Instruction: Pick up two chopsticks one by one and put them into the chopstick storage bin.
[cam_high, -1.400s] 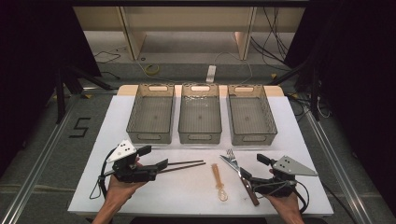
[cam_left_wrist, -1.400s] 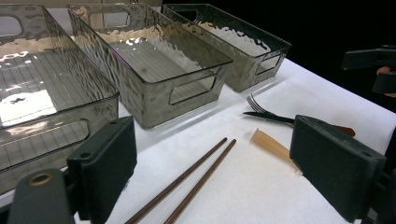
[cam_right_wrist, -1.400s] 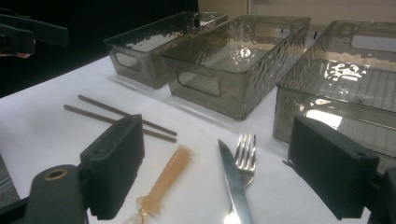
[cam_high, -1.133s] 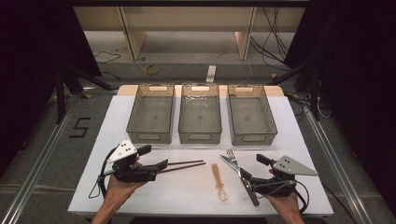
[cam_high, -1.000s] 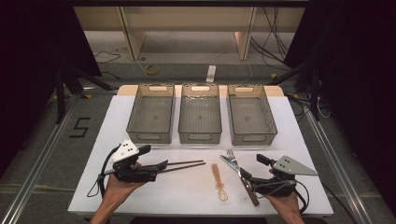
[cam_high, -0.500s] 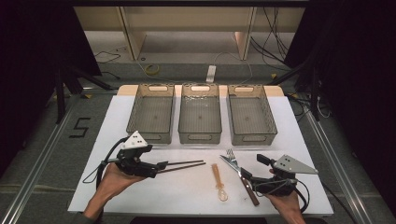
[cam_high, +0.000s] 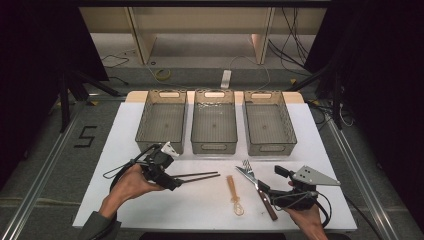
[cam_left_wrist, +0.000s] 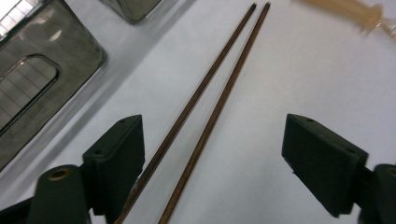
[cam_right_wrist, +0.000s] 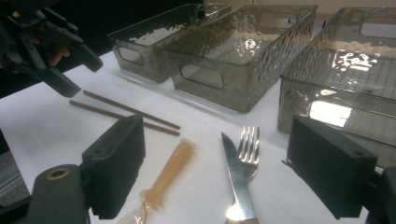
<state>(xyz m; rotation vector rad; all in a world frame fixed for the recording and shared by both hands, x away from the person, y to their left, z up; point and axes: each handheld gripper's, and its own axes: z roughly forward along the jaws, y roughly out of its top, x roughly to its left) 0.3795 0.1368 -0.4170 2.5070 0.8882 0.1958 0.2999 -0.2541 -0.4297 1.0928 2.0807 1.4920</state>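
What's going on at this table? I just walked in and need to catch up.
A person holds a tool in each hand at a white table with three clear bins in a row. The left tool straddles a pair of chopsticks lying flat; its jaws have just been closing a little, but the pads do not touch the sticks yet. The right tool rests open by a knife, a fork and a tan plastic utensil. Nothing is lifted yet.

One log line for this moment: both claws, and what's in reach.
left claw: open, just closing, astride chopsticks, pads not touching | right claw: open, by knife and fork | bins: empty
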